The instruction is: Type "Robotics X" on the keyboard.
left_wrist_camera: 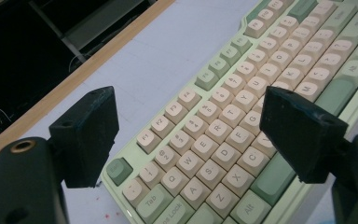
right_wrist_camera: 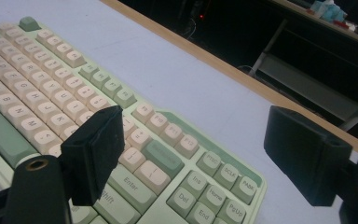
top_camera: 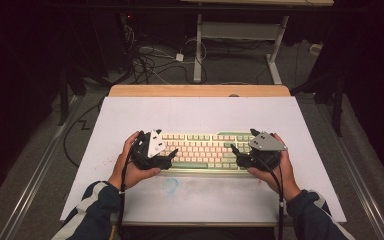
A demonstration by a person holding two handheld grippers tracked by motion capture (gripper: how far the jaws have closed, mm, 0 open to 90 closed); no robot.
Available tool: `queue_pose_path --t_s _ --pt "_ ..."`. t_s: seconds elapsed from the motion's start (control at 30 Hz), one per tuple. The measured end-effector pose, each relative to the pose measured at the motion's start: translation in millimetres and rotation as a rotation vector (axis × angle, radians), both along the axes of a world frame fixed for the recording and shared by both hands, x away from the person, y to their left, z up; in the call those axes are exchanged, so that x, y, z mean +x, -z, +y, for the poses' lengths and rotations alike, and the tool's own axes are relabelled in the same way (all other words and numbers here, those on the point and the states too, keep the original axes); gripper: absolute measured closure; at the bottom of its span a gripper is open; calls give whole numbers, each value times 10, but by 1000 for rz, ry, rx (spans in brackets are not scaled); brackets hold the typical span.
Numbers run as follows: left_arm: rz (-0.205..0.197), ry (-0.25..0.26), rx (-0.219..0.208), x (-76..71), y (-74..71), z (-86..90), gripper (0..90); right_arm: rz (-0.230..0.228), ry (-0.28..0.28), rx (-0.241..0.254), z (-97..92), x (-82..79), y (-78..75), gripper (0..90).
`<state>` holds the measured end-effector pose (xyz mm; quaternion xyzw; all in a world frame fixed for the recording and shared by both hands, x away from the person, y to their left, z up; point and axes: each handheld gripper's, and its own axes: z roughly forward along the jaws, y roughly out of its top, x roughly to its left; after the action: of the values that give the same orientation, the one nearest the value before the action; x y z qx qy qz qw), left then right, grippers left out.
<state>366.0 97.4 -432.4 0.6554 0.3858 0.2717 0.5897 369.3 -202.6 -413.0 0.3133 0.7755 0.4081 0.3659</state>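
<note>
We see a white mat (top_camera: 130, 115) over a table with a wooden edge (top_camera: 200, 90) at the far side. Faint red and blue smudges mark the mat near the front. Beyond the table the room is dark: grey floor, a tangle of cables (top_camera: 150, 57), and the white legs of another desk (top_camera: 198, 50).

The keyboard (top_camera: 205, 150) lies flat on the mat, near the front edge and centred between our two hands, its long side parallel to the table's wooden edge. Its case is pale green; most keycaps are cream, with green caps for the space bar, Enter, Tab, Esc and the navigation cluster. Function keys sit in alternating cream and green groups.

Left gripper (left_wrist_camera: 186, 135): jaws spread wide over the keyboard's left end, above the letter rows, nothing clamped between them. In the high view the left hand (top_camera: 130, 160) holds it at the keyboard's left end.

Right gripper (right_wrist_camera: 191, 154): jaws likewise wide apart, over the Enter key and navigation cluster, gripping nothing. The right hand (top_camera: 275, 167) holds it at the keyboard's right end.
</note>
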Motion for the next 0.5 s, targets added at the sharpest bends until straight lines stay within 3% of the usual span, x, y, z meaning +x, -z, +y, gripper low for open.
queue_pose_path --t_s 0.5 --pt "-32 13 32 -179 -5 54 184 -34 4 -5 -122 -240 -66 212"
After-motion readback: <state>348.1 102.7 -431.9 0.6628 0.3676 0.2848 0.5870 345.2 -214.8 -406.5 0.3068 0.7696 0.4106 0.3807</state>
